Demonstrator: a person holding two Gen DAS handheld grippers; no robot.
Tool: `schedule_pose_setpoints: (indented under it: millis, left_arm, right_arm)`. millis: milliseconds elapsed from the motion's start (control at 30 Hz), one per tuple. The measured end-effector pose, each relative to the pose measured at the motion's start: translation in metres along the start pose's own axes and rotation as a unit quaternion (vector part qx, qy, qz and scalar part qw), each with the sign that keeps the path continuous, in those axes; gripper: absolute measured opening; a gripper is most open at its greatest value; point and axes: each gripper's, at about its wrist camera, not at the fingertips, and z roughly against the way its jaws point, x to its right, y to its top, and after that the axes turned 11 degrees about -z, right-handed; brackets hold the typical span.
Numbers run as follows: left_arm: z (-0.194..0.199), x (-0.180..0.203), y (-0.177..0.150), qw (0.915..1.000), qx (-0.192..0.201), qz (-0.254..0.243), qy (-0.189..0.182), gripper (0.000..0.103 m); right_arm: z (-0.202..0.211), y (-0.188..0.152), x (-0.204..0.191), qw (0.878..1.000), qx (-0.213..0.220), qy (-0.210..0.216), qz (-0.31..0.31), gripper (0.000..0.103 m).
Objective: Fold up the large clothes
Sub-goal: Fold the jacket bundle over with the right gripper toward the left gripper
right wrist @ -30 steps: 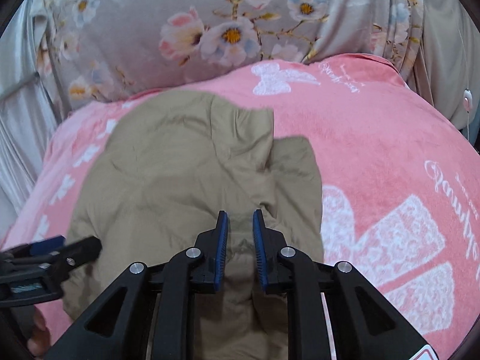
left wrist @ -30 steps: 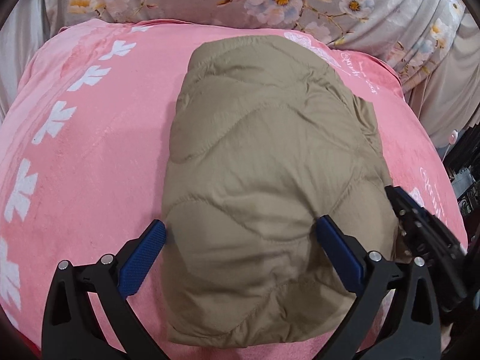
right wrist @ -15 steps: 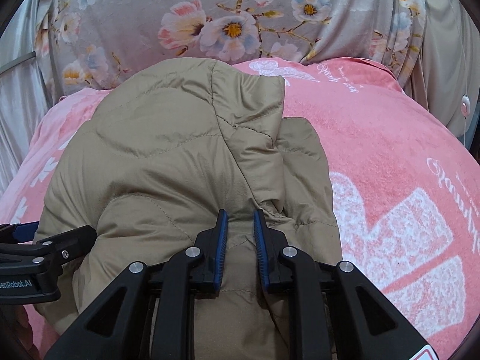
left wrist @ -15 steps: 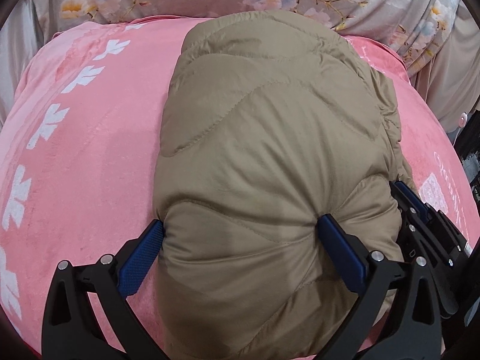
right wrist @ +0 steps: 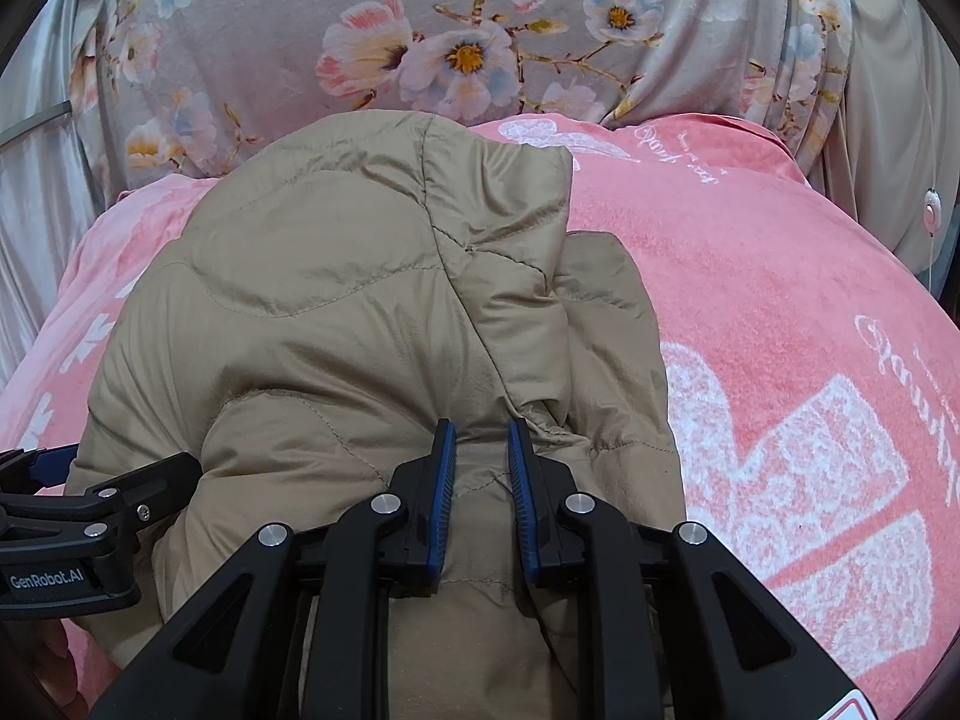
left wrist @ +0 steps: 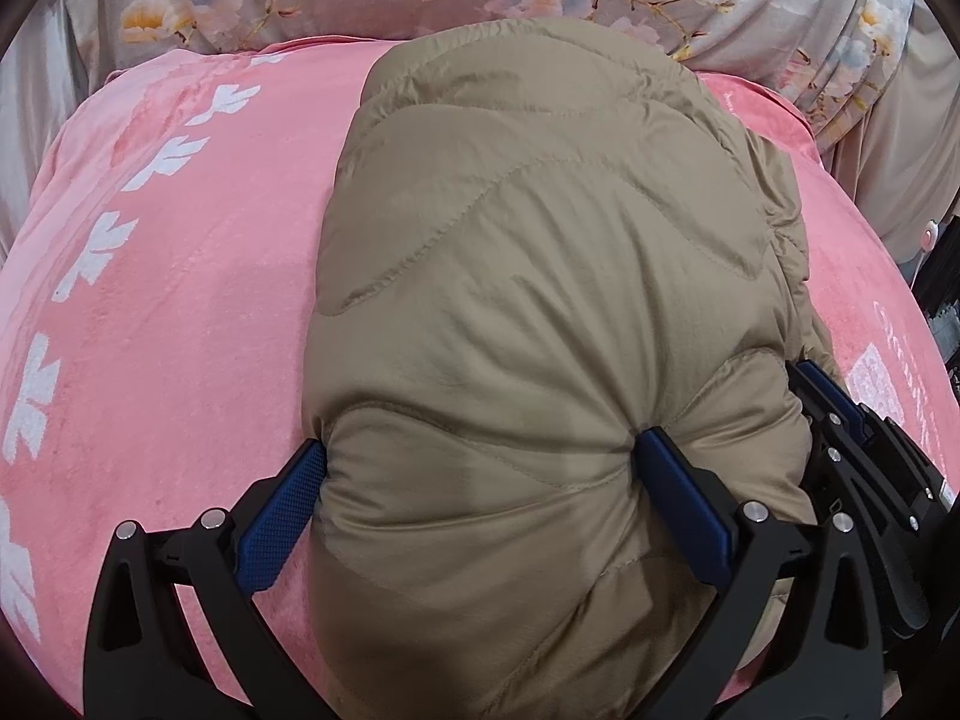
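Observation:
A khaki quilted jacket (left wrist: 540,252) lies bunched in a folded heap on a pink blanket (left wrist: 168,312). My left gripper (left wrist: 480,468) stands wide, and its blue pads (left wrist: 678,492) press into both sides of the near bulge of the jacket. In the right wrist view the same jacket (right wrist: 336,312) rises in front of me. My right gripper (right wrist: 480,462) is narrowly shut on a fold of its near right edge. Each gripper also shows in the other's view: the right gripper (left wrist: 852,450) at the jacket's right side, the left gripper (right wrist: 90,510) at its left.
The pink blanket (right wrist: 780,312) with white prints spreads to both sides of the jacket. Behind it hangs grey floral cloth (right wrist: 468,48), with plain grey cloth at the far right (left wrist: 900,168). Dark equipment shows at the right rim (left wrist: 945,276).
The jacket has bunched up and now fills more of both views, its far edge reaching the floral cloth. Both grippers have kept their hold.

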Motion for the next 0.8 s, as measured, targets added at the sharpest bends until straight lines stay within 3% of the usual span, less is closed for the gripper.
schedule_pose_setpoints:
  millis: [300, 467, 533, 567, 600, 700, 800]
  left_arm:
    - [0.0, 0.001, 0.0, 1.0, -0.001, 0.001, -0.001, 0.098]
    - [0.007, -0.012, 0.004, 0.9984, -0.027, 0.028, -0.04, 0.098]
    - [0.017, -0.033, 0.005, 0.9936, -0.026, 0.07, -0.085, 0.098]
    - [0.026, -0.049, 0.006, 0.9884, -0.006, 0.099, -0.116, 0.098]
    - [0.031, -0.063, 0.007, 0.9835, 0.009, 0.122, -0.134, 0.098]
    - [0.032, -0.096, 0.016, 0.9703, 0.024, 0.179, -0.161, 0.098]
    - [0.012, -0.111, 0.032, 0.9628, 0.007, 0.206, -0.175, 0.098]
  right_arm:
    - [0.0, 0.0, 0.001, 1.0, 0.0, 0.001, -0.001, 0.018]
    - [0.004, 0.007, 0.018, 0.998, -0.014, 0.049, -0.039, 0.02]
    - [0.014, 0.017, 0.026, 0.997, -0.043, 0.045, -0.052, 0.042]
    - [0.019, 0.022, 0.031, 0.996, -0.048, 0.045, -0.062, 0.07]
    - [0.028, 0.027, 0.038, 0.995, -0.041, 0.051, -0.075, 0.083]
    - [0.044, 0.048, 0.067, 0.991, -0.017, 0.062, -0.115, 0.086]
    - [0.014, 0.059, 0.097, 0.978, -0.069, 0.089, -0.177, 0.086]
